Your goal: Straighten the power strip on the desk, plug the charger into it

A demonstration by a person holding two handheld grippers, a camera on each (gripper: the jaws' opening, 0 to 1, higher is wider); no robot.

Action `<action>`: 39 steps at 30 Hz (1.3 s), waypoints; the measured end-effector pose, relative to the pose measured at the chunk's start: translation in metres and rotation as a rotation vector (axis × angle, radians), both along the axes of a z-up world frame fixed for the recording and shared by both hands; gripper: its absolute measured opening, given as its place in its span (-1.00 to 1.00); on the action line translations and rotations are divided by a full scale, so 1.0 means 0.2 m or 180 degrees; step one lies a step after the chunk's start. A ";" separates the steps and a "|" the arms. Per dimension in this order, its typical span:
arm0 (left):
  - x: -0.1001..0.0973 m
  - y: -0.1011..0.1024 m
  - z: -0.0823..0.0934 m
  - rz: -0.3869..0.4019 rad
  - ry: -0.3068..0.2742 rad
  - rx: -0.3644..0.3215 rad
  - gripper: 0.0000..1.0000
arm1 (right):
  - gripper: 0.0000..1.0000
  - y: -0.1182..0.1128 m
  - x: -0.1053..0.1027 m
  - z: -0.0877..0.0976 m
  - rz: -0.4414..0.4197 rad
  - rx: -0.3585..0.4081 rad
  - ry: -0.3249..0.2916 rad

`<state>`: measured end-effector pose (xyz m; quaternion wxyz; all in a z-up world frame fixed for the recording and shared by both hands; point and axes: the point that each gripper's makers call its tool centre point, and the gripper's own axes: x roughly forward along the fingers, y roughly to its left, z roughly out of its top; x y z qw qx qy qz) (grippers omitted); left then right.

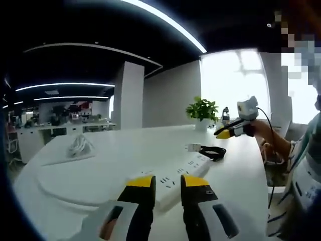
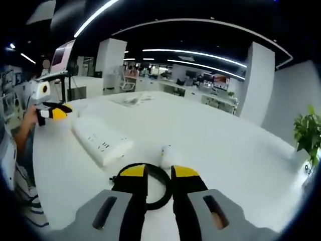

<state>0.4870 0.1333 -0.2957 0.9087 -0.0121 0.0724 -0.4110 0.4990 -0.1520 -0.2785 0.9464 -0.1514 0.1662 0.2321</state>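
A white power strip (image 1: 181,174) lies at an angle on the white desk (image 1: 100,170), just beyond my left gripper (image 1: 168,183), which is open with nothing between its jaws. Past the strip are a small white charger (image 1: 193,147) and its coiled black cable (image 1: 213,152). The right gripper (image 1: 229,132) hovers above them in a hand. In the right gripper view, my right gripper (image 2: 159,173) is open just above the black cable coil (image 2: 161,200), with the charger (image 2: 165,156) right ahead. The power strip (image 2: 100,138) lies to the left, near the left gripper (image 2: 55,111).
A potted plant (image 1: 203,110) stands at the desk's far end. A bundle of white cable (image 1: 80,145) rests on a flat white pad. A person's striped sleeve (image 1: 306,181) is at the desk's edge. The plant (image 2: 308,133) also appears at the right edge.
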 end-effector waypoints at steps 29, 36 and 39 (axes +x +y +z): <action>-0.02 -0.01 0.00 -0.0068 -0.0012 0.0000 -0.62 | -0.55 -0.09 0.02 -0.23 -0.0252 0.0078 0.0549; -0.02 -0.01 0.00 -0.0063 -0.0001 -0.0014 -0.62 | -0.55 -0.08 0.04 -0.25 -0.0267 0.0077 0.0612; -0.02 -0.01 0.00 -0.0061 -0.0006 -0.0013 -0.62 | -0.55 -0.08 0.05 -0.25 -0.0278 0.0093 0.0634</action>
